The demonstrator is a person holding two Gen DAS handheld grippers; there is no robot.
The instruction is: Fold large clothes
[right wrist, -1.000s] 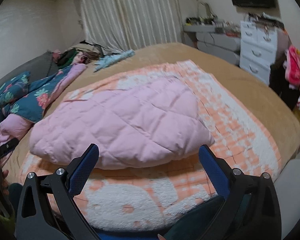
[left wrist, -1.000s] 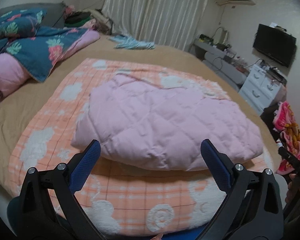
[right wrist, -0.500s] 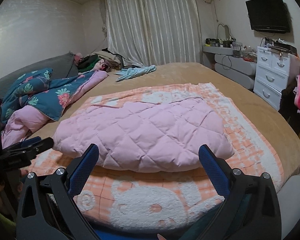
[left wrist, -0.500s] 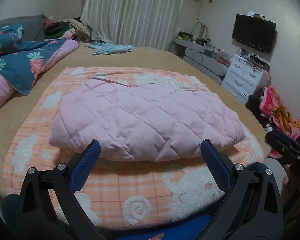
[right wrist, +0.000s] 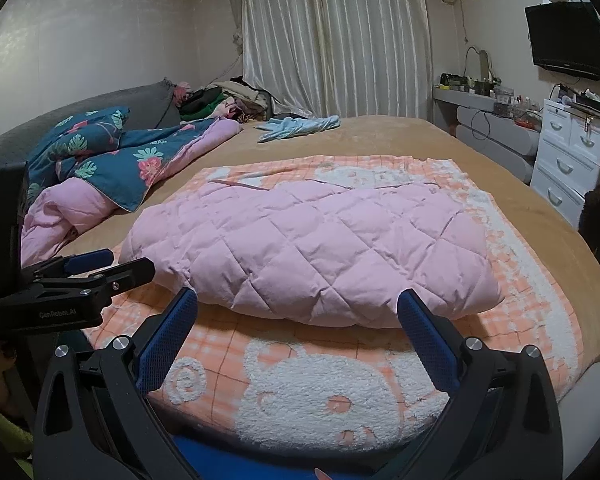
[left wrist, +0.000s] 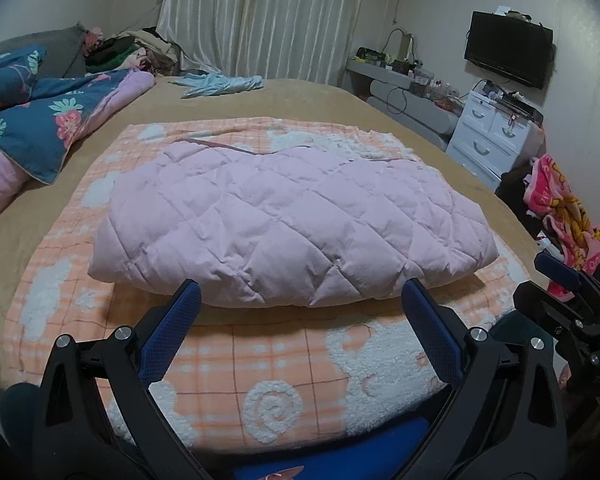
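A pink quilted garment (left wrist: 292, 220) lies folded into a thick bundle on an orange-and-white checked blanket (left wrist: 276, 364) on the bed; both also show in the right wrist view, the garment (right wrist: 320, 248) on the blanket (right wrist: 320, 392). My left gripper (left wrist: 300, 300) is open and empty, held back from the bundle's near edge. My right gripper (right wrist: 298, 306) is open and empty, also short of the near edge. Each gripper shows at the side of the other's view, the right one (left wrist: 560, 280) and the left one (right wrist: 100, 268).
A blue floral duvet with pink lining (right wrist: 112, 168) is heaped at the left of the tan bed (right wrist: 380, 136). A light blue garment (right wrist: 300, 126) lies at the far side. White drawers (right wrist: 572, 160) and a wall TV (right wrist: 568, 40) stand right.
Both grippers have drawn back and lowered, so the views now look level across the bed. The folded bundle has not moved. Both grippers stay open.
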